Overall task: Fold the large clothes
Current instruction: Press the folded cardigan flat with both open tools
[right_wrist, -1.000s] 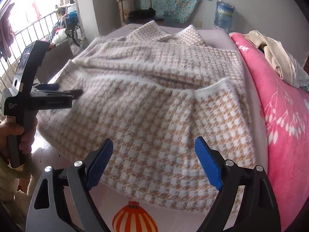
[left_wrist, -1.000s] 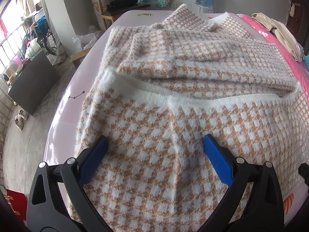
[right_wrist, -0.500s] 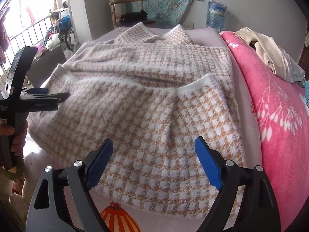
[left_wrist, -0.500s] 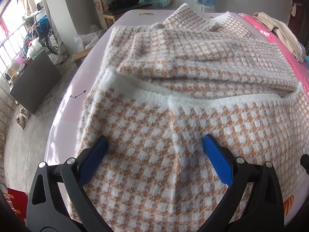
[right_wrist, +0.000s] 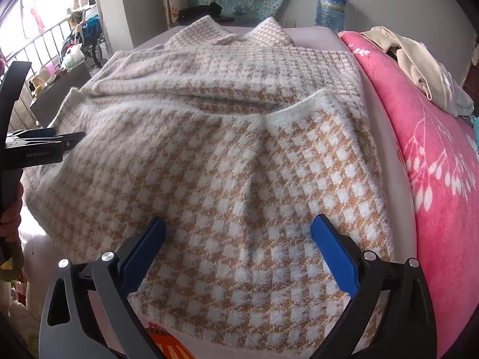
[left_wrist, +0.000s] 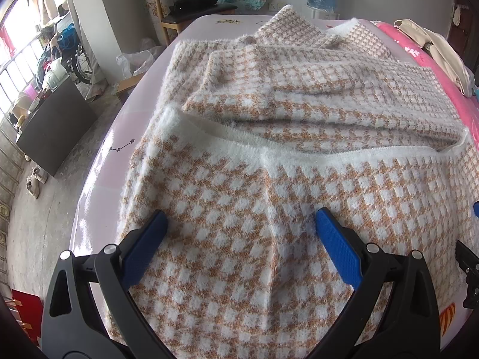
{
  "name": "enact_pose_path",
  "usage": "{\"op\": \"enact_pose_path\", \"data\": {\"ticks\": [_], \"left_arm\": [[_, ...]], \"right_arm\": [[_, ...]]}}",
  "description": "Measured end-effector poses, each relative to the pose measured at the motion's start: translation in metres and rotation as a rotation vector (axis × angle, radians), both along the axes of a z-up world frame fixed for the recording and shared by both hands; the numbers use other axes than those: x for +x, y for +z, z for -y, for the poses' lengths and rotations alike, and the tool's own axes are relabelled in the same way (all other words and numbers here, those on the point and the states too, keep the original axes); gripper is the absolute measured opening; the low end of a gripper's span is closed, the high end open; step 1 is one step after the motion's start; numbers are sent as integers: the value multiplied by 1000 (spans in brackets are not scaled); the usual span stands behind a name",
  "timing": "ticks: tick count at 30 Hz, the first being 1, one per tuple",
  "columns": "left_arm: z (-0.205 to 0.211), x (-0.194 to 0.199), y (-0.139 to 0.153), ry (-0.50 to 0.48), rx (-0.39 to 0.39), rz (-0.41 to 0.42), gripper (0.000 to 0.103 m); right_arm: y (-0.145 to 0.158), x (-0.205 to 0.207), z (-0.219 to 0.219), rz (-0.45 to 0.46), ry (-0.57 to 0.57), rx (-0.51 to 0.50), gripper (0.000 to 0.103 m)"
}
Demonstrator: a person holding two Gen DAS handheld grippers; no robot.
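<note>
Across the near edge of the bed (right_wrist: 371,68) lies the checked sweater (left_wrist: 269,209), its hem already folded up. Left gripper (left_wrist: 241,224) and right gripper (right_wrist: 238,230) hover over it, jaws wide apart, holding nothing. Each should, I think, pinch one near corner evenly, both layers together.

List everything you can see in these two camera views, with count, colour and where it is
checked sweater: one, orange and white, spread on the bed, near part folded over
bed sheet: one, pale lilac, under the sweater
blanket: one, pink with white leaves, along the sweater's right
beige clothes: one pile, on the blanket's far end
water bottle: one, blue, by the far wall
wooden chair: one, beyond the bed, dark item on its seat
left gripper: black, blue fingers, open over the sweater
right gripper: black, blue fingers, open over the sweater
</note>
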State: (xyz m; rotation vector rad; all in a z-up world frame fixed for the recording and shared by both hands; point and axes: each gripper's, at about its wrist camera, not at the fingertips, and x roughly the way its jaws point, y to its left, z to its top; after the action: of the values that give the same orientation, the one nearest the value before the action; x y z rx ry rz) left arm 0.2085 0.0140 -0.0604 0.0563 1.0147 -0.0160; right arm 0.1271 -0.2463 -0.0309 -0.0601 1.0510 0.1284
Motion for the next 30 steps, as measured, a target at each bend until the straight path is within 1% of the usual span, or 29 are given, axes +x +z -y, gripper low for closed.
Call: {"op": "enact_pose_path", "data": {"ticks": [10,19,24,27,30], "left_arm": [[-1,-1,0,1,-5,2,96],[-4,-2,-1,2,-38,7,96],[-9,-2,0,-17,-57,12,96],[-14,-6,10,-39,-90,40,96],[-21,-14,33,-86,-101,114,96]], "right_arm": [[1,6,2,-54,11,13,97],[0,11,3,-95,20,14,97],[-1,13,1,-114,21,6,97],[-1,18,0,-140,27,-3,97],[0,26,-1,-193,23,-8,97]]}}
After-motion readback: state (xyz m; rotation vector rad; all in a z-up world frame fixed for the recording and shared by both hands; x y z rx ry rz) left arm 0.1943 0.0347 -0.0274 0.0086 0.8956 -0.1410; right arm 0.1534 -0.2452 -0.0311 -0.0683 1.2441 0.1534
